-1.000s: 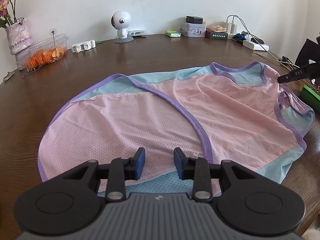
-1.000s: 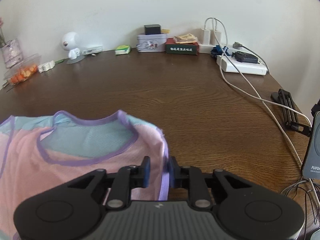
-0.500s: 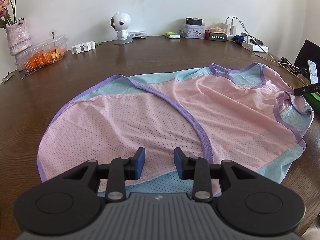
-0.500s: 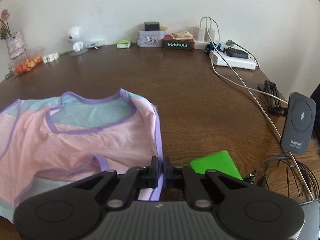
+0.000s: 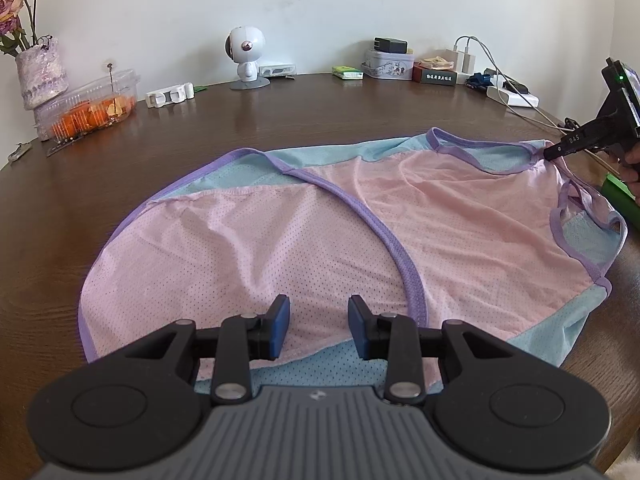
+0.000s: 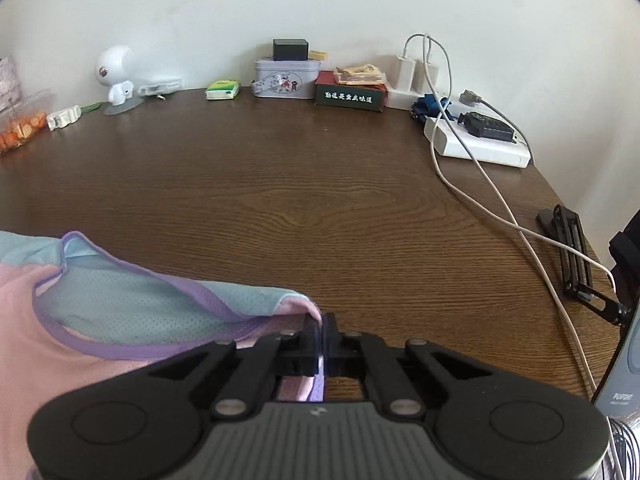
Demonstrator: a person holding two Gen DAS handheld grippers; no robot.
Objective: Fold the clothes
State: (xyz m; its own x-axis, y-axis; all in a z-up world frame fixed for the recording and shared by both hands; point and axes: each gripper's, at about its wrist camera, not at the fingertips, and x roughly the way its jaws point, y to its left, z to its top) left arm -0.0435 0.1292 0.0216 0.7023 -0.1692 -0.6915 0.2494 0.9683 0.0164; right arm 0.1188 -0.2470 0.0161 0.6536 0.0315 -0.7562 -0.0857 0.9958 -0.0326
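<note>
A pink mesh tank top (image 5: 400, 220) with light blue panels and purple trim lies spread on the brown wooden table (image 5: 280, 116). My left gripper (image 5: 318, 330) is open and empty, low over the garment's near hem. My right gripper (image 6: 321, 334) is shut on the tank top's shoulder strap (image 6: 296, 308) and lifts it a little off the table. In the left wrist view the right gripper (image 5: 554, 152) shows at the far right, pinching that strap corner.
Along the back edge stand a white toy robot (image 5: 245, 60), a fruit container (image 5: 88, 106), a vase (image 5: 40, 72), tins and boxes (image 6: 288, 78). A power strip (image 6: 476, 144) with cables, a black stand (image 6: 572, 252) and a charger (image 6: 624, 360) are at the right. A green object (image 5: 620, 200) lies beside the garment.
My right gripper, shut on the shoulder strap, has lifted and moved forward with it, raising that corner. The left gripper has stayed open and still.
</note>
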